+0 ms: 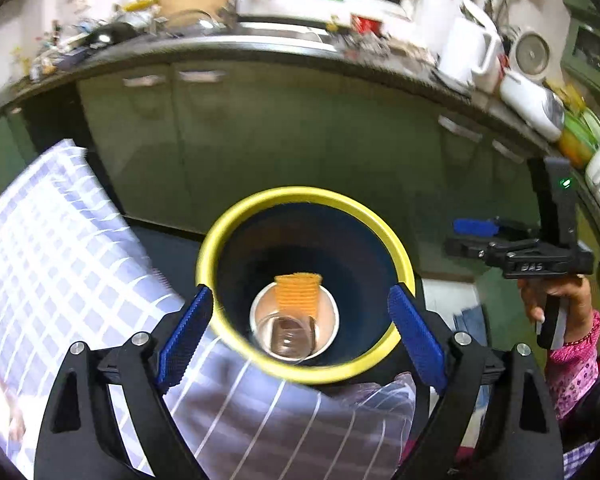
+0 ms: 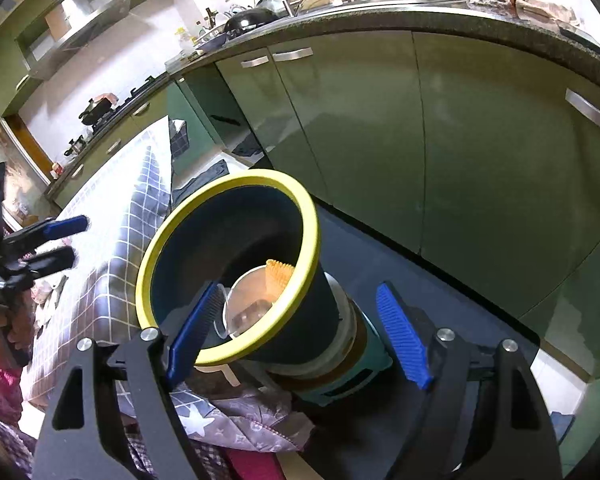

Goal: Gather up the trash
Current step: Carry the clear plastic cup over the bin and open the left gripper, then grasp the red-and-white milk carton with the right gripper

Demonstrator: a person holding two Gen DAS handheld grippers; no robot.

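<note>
While both the left gripper [image 1: 300, 330] and right gripper [image 2: 300, 334] hang wide open and empty, the light, crushable white paper cup [image 1: 294, 320] lies inside the yellow-rimmed dark bin [image 1: 300, 196]; pinch its rim gently.

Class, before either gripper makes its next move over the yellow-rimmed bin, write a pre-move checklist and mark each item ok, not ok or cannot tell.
1. Left gripper open and empty: ok.
2. Right gripper open and empty: ok.
3. Bin mouth unobstructed: ok.
4. Trash already inside: ok; a white cup and an orange ridged piece lie at the bottom.
5. More trash left on the checked cloth: cannot tell.
6. Bin standing steady on the stack beneath it: cannot tell.
</note>
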